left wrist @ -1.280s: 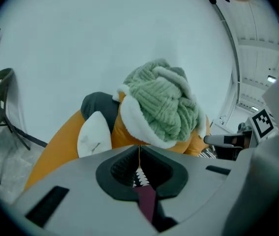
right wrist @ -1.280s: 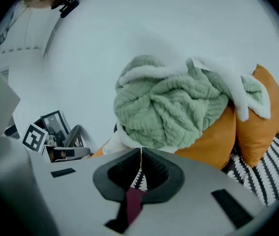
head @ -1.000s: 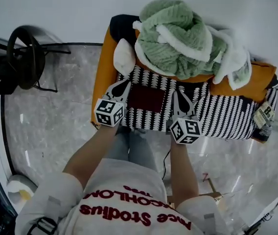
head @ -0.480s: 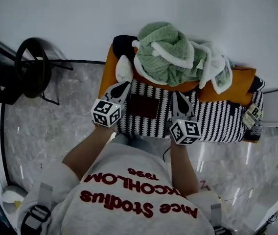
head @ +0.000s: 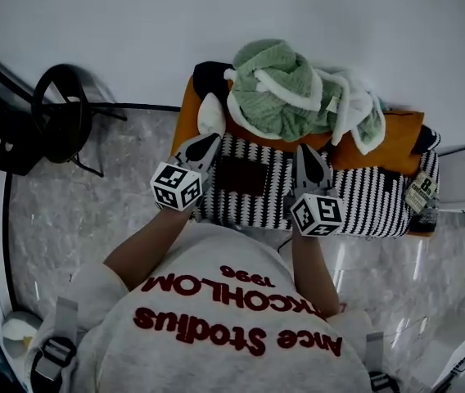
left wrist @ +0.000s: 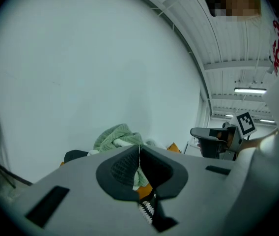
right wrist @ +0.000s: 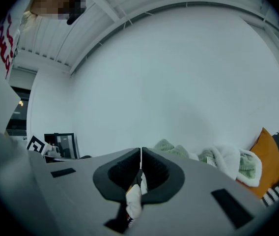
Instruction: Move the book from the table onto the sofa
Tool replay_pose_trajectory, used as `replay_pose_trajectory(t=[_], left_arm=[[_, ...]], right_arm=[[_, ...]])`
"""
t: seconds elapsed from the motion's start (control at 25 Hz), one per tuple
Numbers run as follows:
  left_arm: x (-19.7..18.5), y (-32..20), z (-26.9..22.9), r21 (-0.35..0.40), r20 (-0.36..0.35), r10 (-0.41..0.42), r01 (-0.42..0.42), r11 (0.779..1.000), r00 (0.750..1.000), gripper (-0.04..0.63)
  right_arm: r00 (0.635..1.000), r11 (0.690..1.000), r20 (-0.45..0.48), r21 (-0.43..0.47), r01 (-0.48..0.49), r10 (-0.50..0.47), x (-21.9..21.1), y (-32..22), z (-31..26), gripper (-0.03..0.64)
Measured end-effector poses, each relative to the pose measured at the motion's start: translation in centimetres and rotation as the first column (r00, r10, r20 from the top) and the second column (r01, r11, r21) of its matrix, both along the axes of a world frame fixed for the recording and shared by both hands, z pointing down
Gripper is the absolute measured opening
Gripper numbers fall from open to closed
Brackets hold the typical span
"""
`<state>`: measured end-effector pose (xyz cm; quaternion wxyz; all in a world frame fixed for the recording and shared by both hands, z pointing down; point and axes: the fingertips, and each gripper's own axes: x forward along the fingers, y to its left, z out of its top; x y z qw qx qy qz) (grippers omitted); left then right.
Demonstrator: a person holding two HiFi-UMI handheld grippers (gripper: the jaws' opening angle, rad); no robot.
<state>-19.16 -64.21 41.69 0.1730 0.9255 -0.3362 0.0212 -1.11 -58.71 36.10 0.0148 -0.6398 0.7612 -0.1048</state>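
Now, as we read it, the book (head: 243,175) already lies flat on the sofa (head: 185,121), on the black-and-white striped throw (head: 363,199). In the head view the left gripper (head: 203,147) is at the book's 10 o'clock and the right gripper (head: 309,159) at its 3 o'clock, and neither touches it. The book shows only as a small dark-red rectangle in dim light, so we take it for the book rather than swear to it. Each gripper's own view shows its jaws pressed together with nothing between the pads. A green fleece blanket (head: 277,88) is heaped at the book's 12 o'clock and a white cushion (head: 209,115) sits at its 11 o'clock. We judge the placing done, so the step in hand is getting clear. To do that well, we should draw both tools up and back toward 6 o'clock together, with the jaws closed, so no tip catches a cover or drags the throw. We should also check that the book rests well in from the seat's front edge at 6 o'clock, where a loose throw could let it slide to the floor.
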Motion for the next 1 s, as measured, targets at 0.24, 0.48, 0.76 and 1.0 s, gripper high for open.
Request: replay_pose_trajectory(t=[0.24,0.48,0.76,1.0], left_arm=[[0.2,0.2,-1.0,0.019,-0.012,0.003,-0.003,1.0,1.0,0.021],[0.5,0.2,-1.0,0.019,-0.022,0.01,-0.01,1.0,1.0,0.021],[-0.2,0.2,-1.0,0.053,0.009,0.028,-0.029,0.998,1.0,0.021],[-0.4,-0.3,-1.3,0.066,0.01,0.075,-0.075,0.995,0.997,0.021]], right_arm=[[1.0,1.0,0.001,0.015,0.009,-0.009,-0.1,0.0,-0.7,0.034],[1.0,1.0,0.005,0.013,0.002,-0.002,-0.2,0.1,-0.8,0.034],[1.0,0.999,0.0,0.032,-0.028,0.028,-0.7,1.2,-1.1,0.034],[0.996,0.995,-0.001,0.049,-0.092,0.092,-0.9,2.2,-1.4,0.034]])
